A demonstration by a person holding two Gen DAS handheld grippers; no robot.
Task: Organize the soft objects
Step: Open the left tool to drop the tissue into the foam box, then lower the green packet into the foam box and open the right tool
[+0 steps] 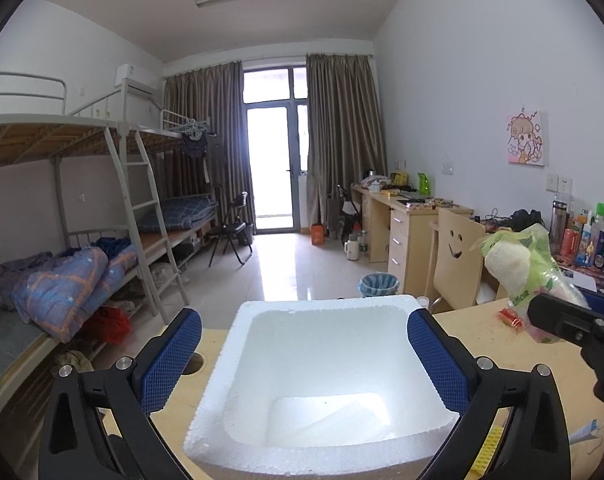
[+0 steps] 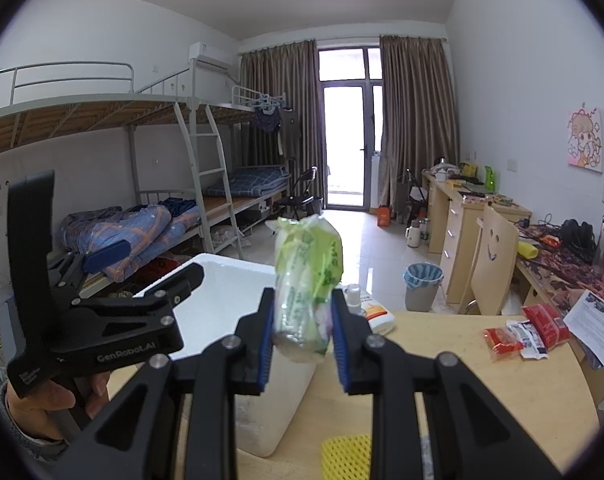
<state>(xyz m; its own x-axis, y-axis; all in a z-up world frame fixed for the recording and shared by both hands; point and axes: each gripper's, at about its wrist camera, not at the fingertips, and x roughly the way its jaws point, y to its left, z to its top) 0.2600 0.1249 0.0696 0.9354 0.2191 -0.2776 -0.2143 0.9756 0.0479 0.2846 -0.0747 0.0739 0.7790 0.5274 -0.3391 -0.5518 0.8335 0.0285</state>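
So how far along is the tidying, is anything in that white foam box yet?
Nothing looks packed yet: the white foam box looks empty. In hand: the right gripper is clamped on a soft bundle in a green plastic bag, held above the wooden table. The left gripper stands open around the box. Still left: that bundle and the red packets.
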